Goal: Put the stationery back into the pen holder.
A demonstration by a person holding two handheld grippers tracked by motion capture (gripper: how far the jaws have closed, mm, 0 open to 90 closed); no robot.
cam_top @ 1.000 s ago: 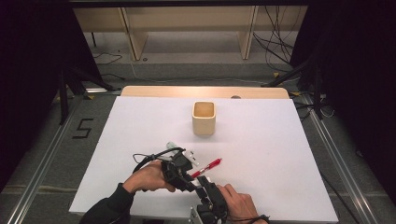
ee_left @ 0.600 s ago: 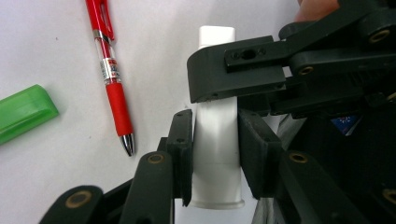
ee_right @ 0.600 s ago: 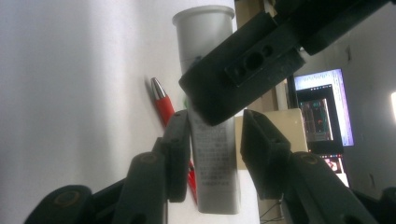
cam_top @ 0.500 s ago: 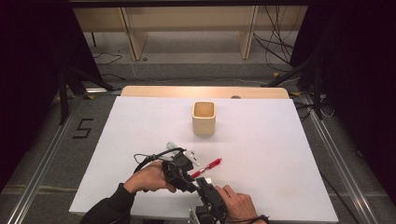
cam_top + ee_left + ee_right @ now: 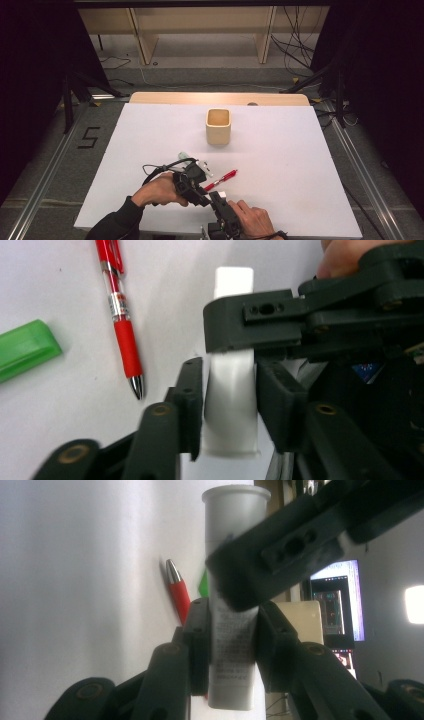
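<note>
Both grippers clamp one white tube at the near edge of the white table [image 5: 310, 165].

The left gripper [image 5: 197, 186] and the right gripper [image 5: 217, 200] meet just in front of the person, each with its jaws on either side of the white tube [image 5: 231, 410] and pressing it; the left jaws have just been opening a little, the right jaws closing, with the tube between both pairs. In the right gripper view the tube [image 5: 232, 625] runs lengthwise, its round capped end pointing away. A red pen [image 5: 222, 179] lies just beyond it on the table, a green block [image 5: 25, 347] beside the pen, and a wooden cup [image 5: 218, 126] stands farther back.
</note>
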